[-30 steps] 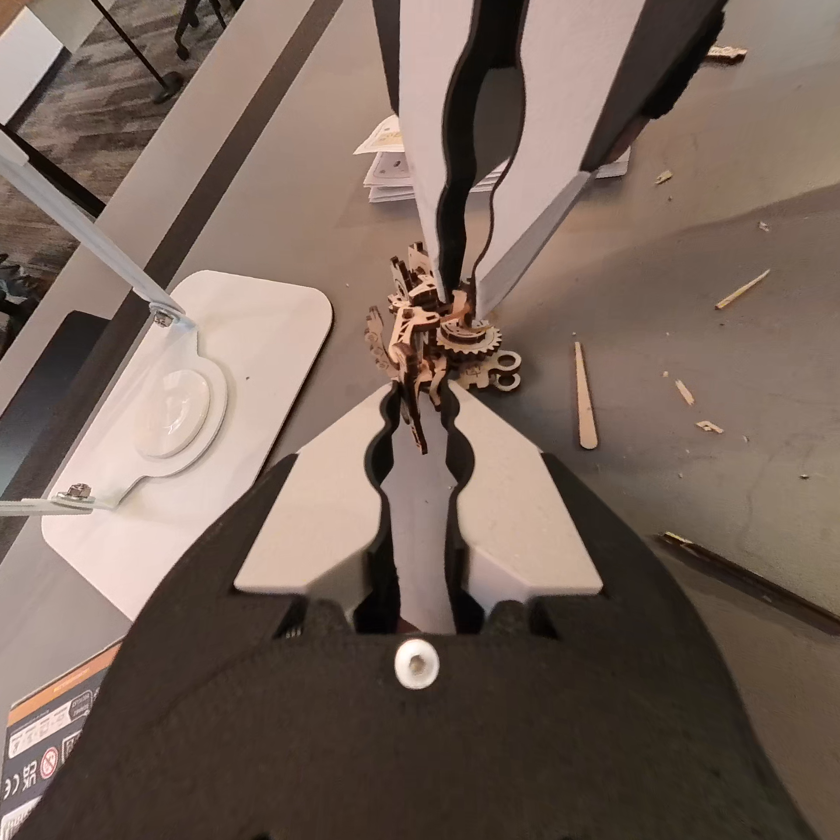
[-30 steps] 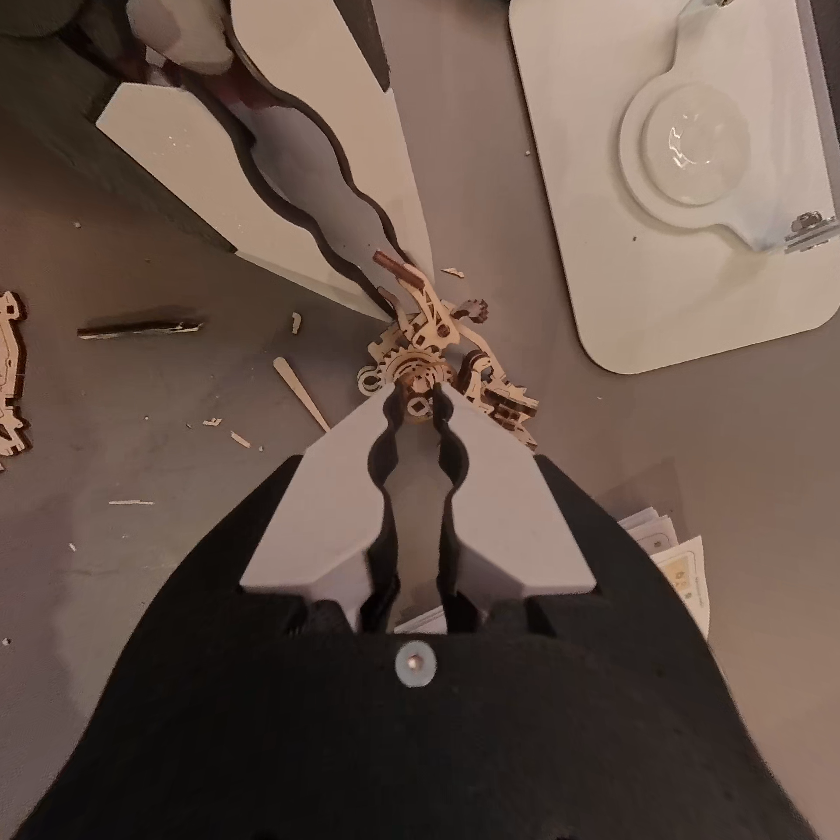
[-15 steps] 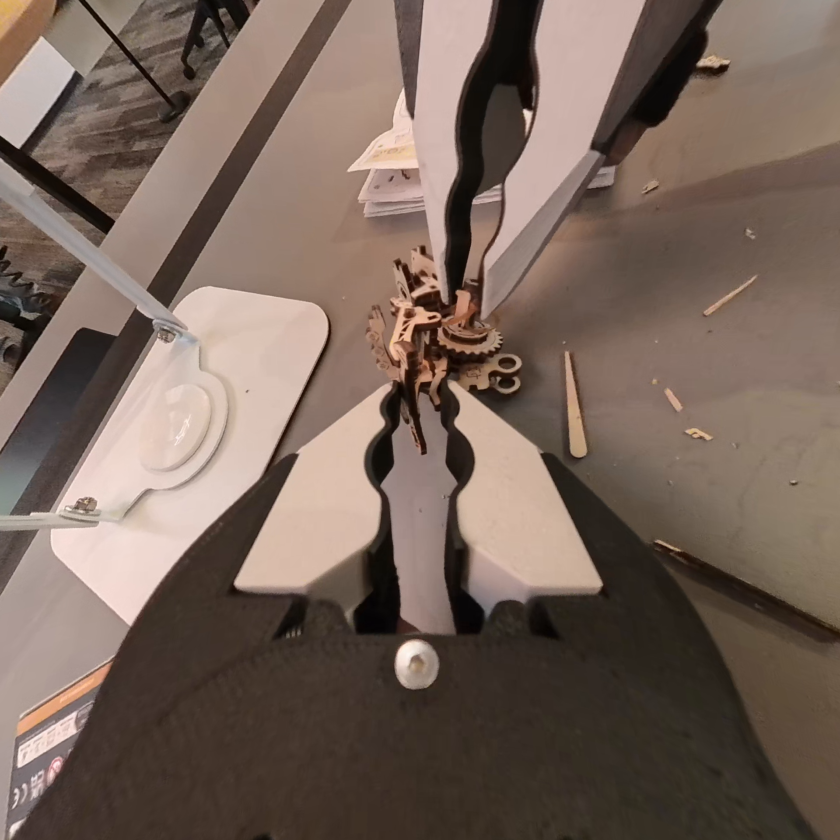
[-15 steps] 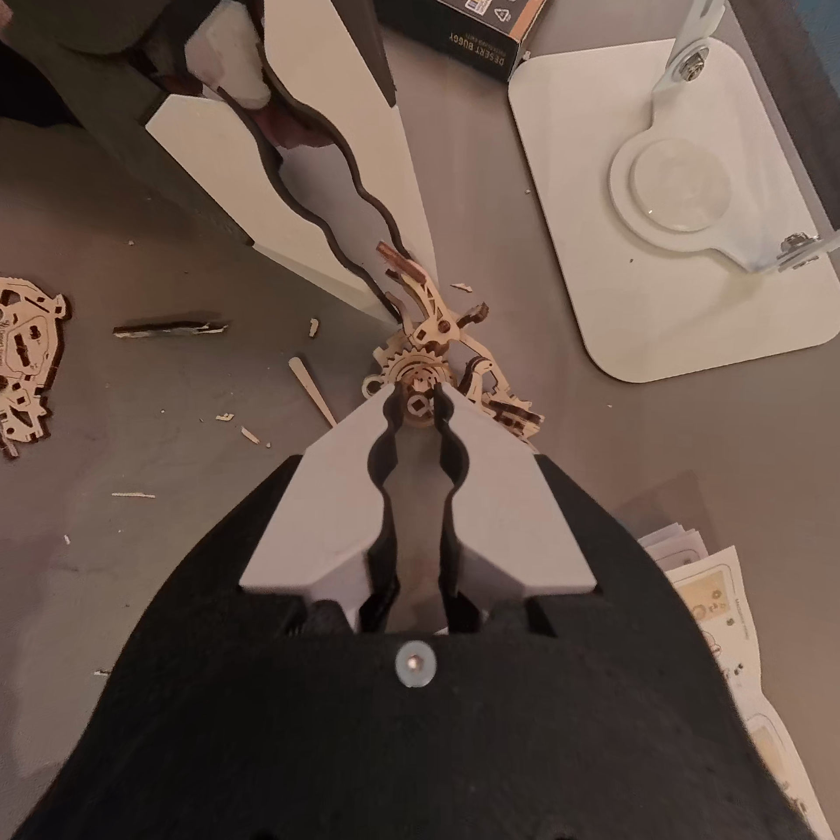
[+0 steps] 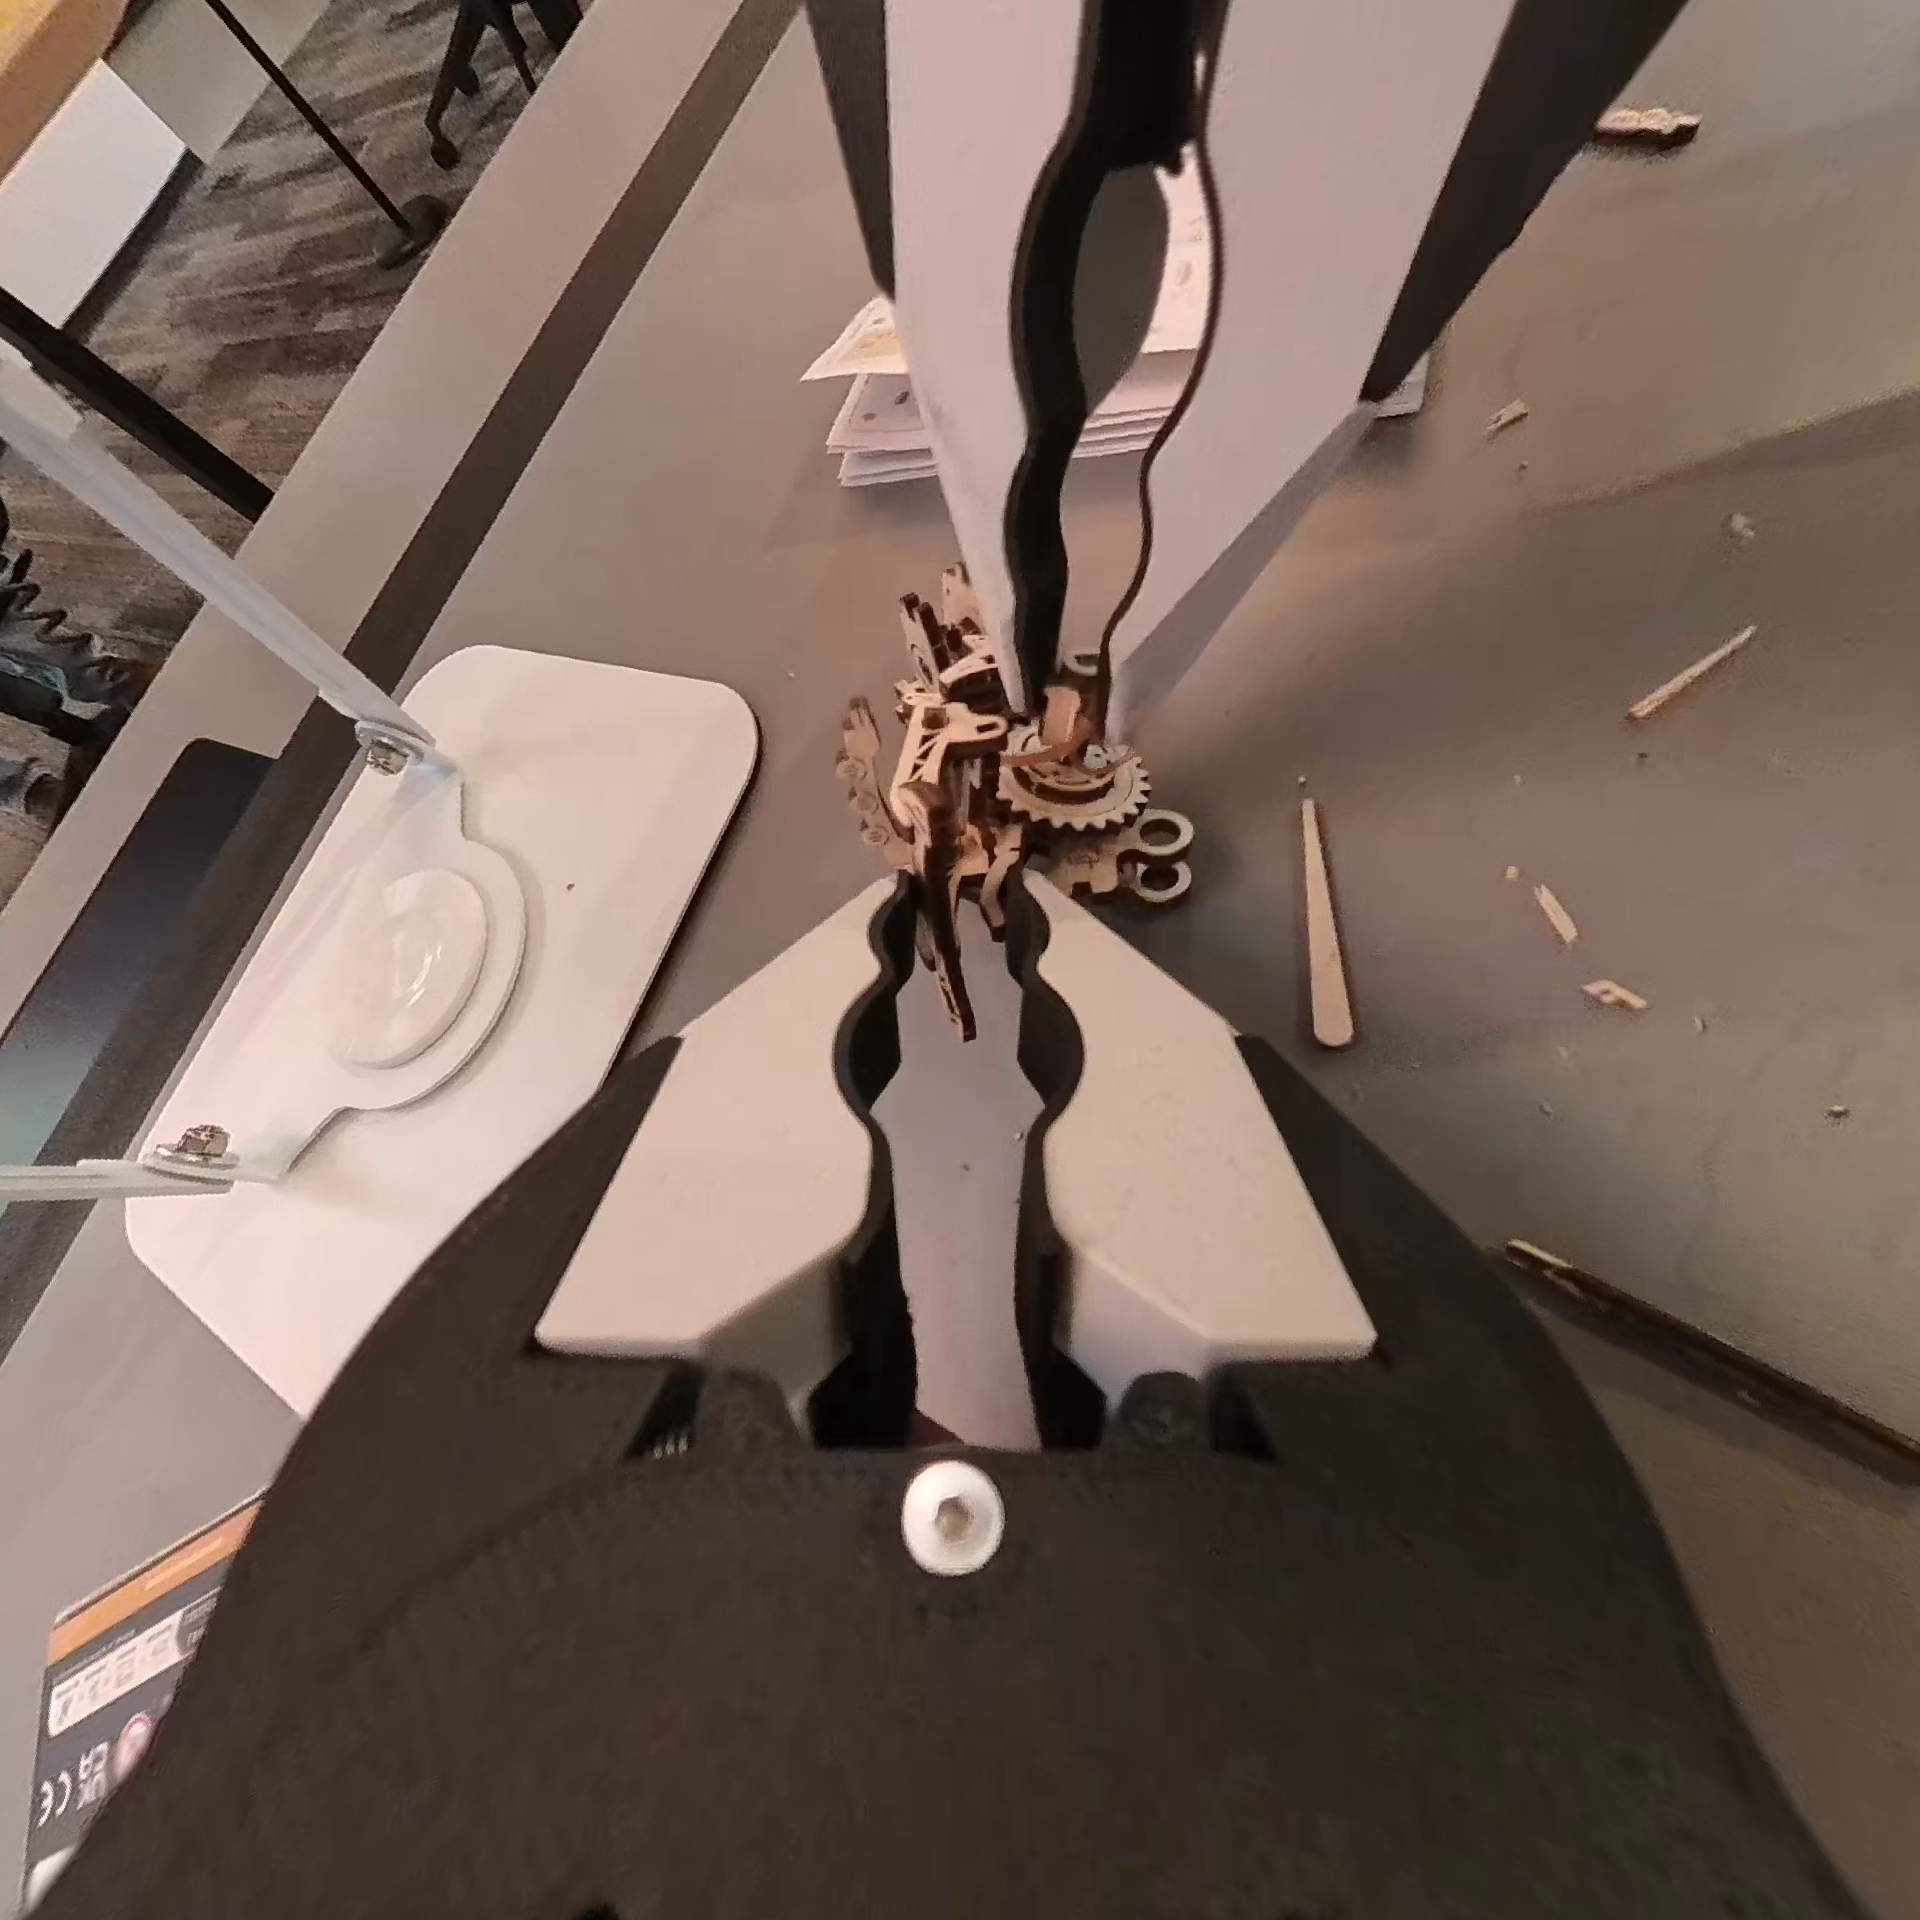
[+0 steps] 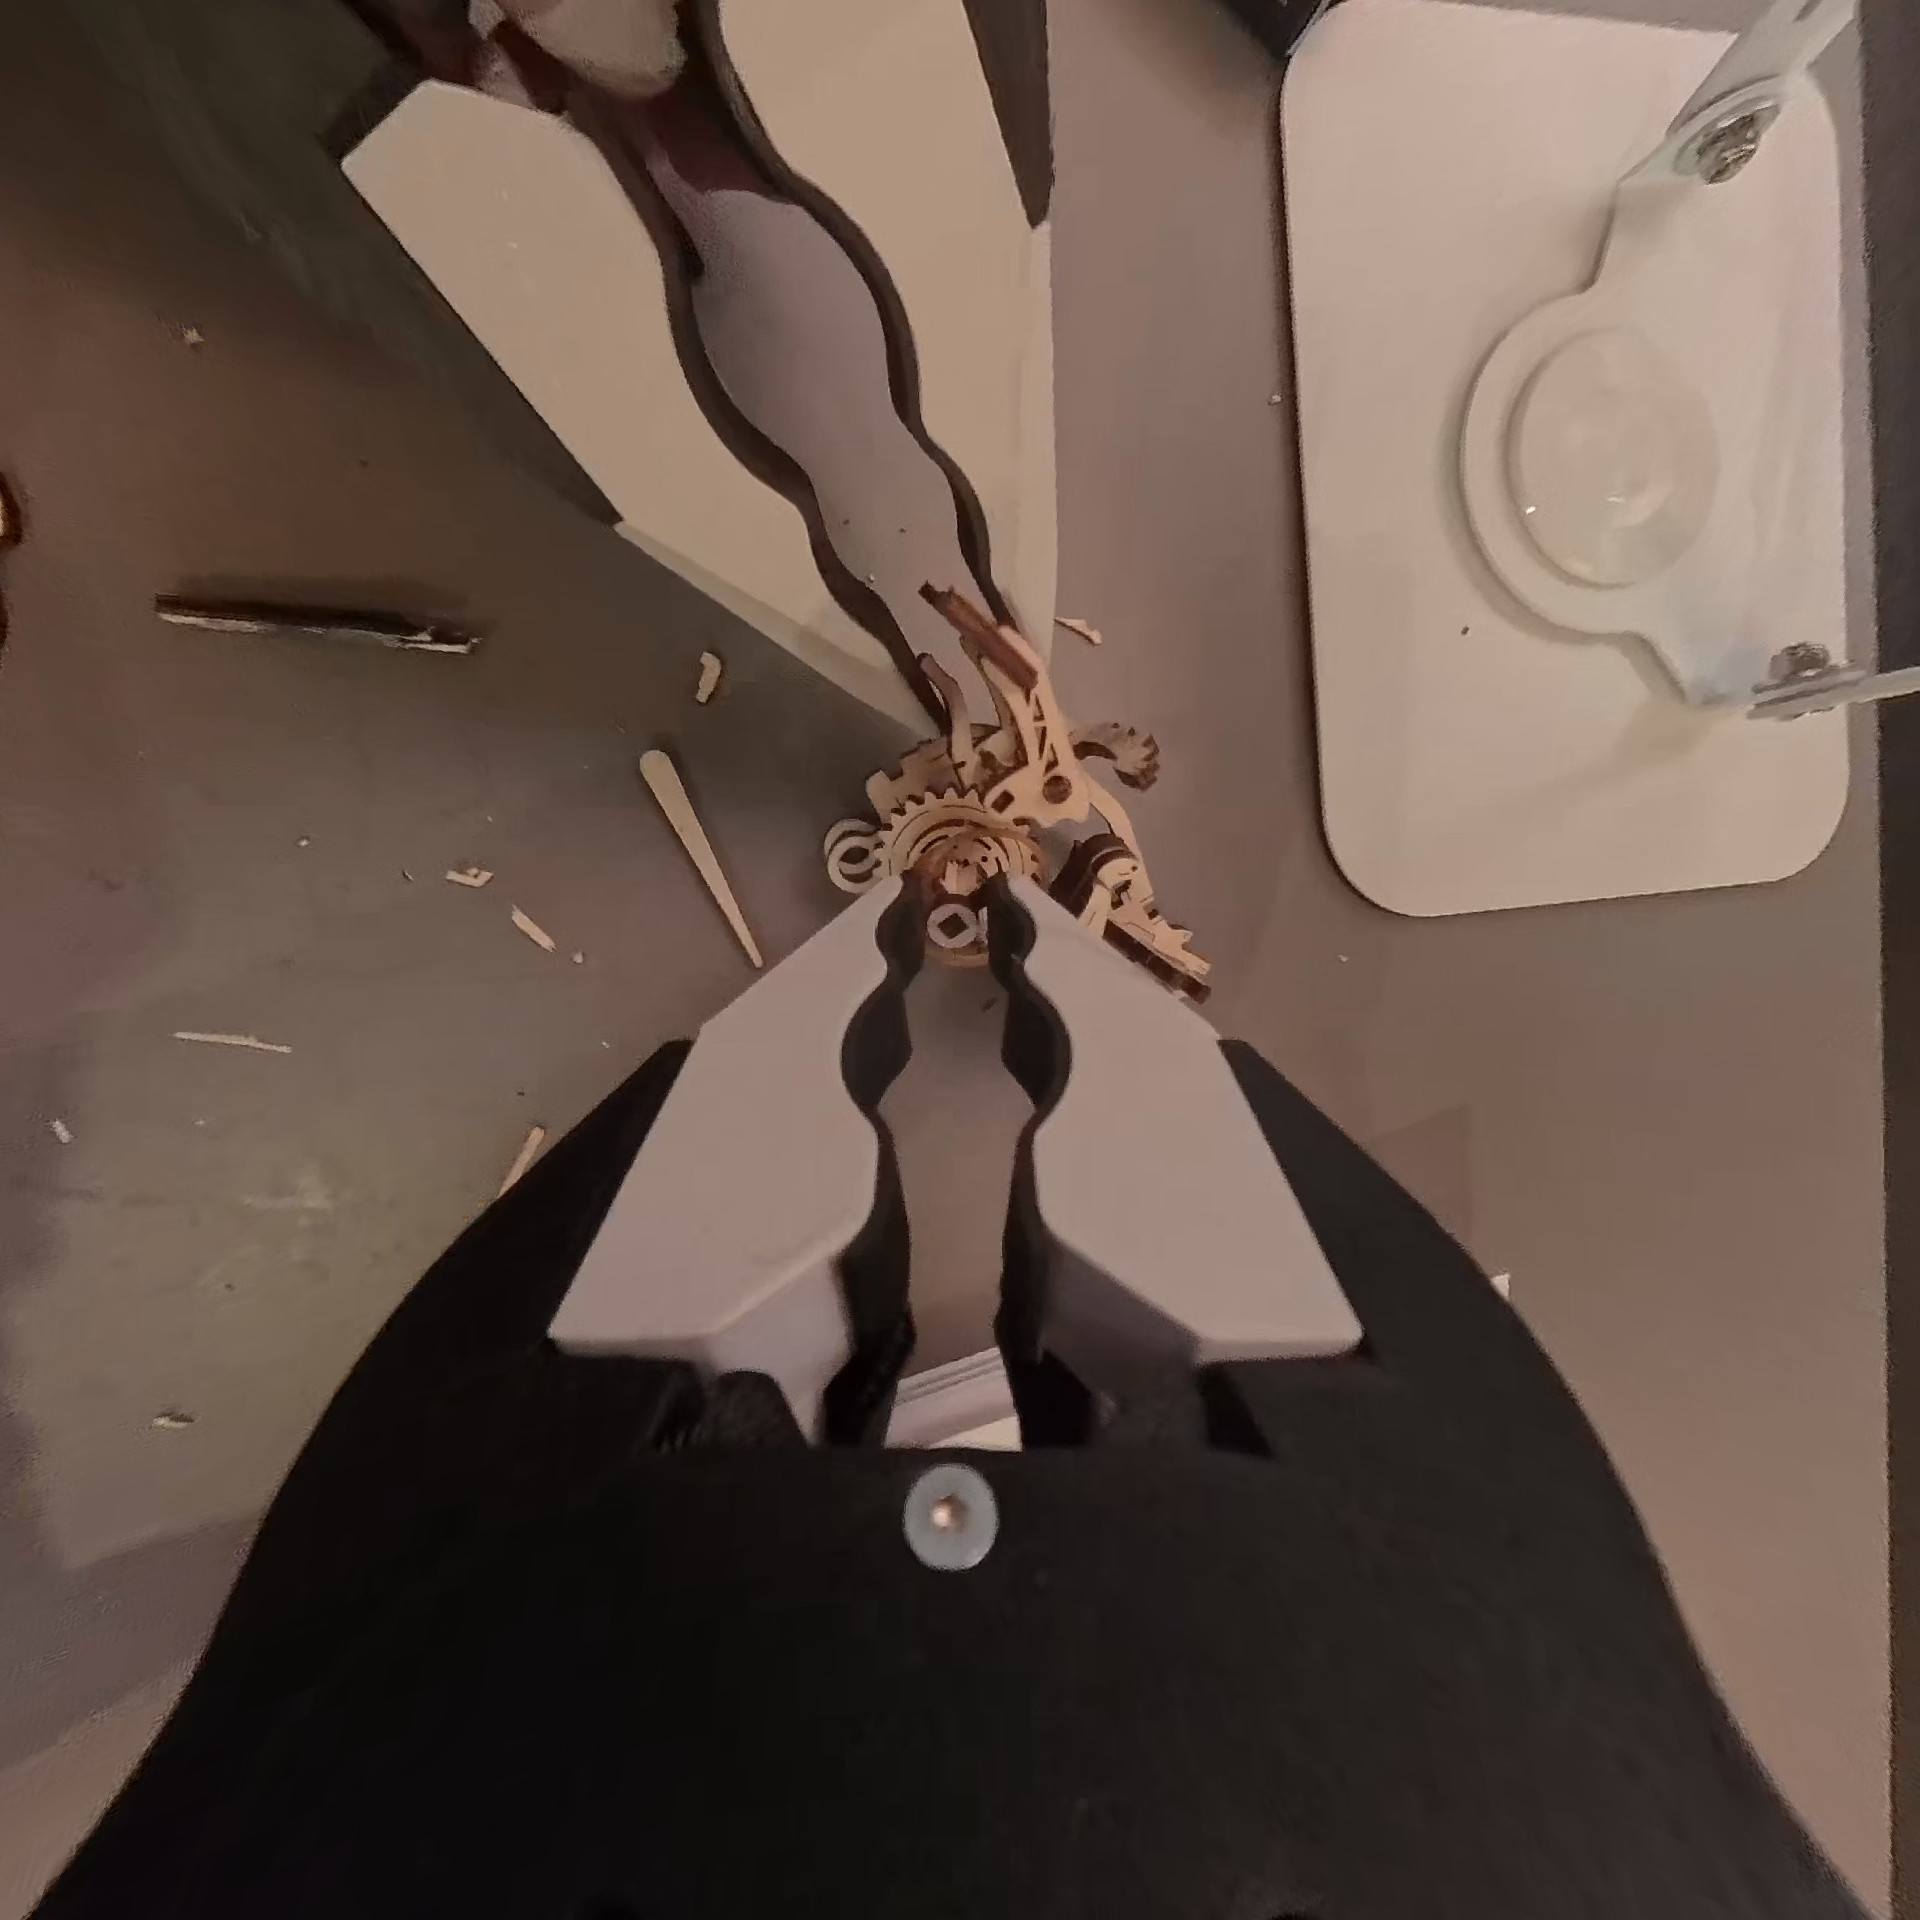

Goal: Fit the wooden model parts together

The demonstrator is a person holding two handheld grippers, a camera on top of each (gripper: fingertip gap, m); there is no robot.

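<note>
Left gripper (image 5: 961, 904) remains clamped on the upright frame plates of the wooden model (image 5: 977, 800), mid-worktop beside the white base plate (image 5: 582, 769). Right gripper (image 6: 951, 914) is pinching a small round wooden part (image 6: 954, 928) at the gear (image 5: 1081, 790). Over the last second both views have drawn slightly closer; the grips are unchanged. Judgement: seating continues, not yet confirmed home.

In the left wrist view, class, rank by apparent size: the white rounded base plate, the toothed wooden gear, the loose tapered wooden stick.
1. White rounded base plate
2. Tapered wooden stick; toothed wooden gear: too alike to rank.
</note>
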